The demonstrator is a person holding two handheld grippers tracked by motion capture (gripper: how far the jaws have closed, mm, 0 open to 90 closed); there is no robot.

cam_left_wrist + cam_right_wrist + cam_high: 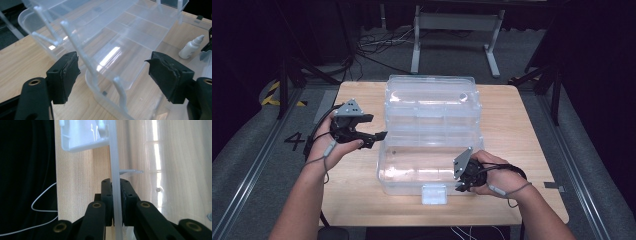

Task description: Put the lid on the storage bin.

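Observation:
A clear plastic box (432, 125) with stepped fold-out trays stands open on the wooden table (522, 130). My left gripper (379, 137) hovers at the box's left side, open, with nothing between the pads. In the left gripper view its jaws (112, 72) stand wide apart, and the tray arms and dividers (130, 32) lie just beyond them. My right gripper (460, 186) is at the box's front right, shut on its thin clear front wall (114, 157). The right gripper view shows both pads (115, 182) pressed against that wall, beside the white latch (82, 135).
The latch (434, 194) juts out over the table's near edge. A small white dropper bottle (191, 47) lies past the trays at the right of the left gripper view. Metal frame legs (417, 45) and cables are on the floor behind the table.

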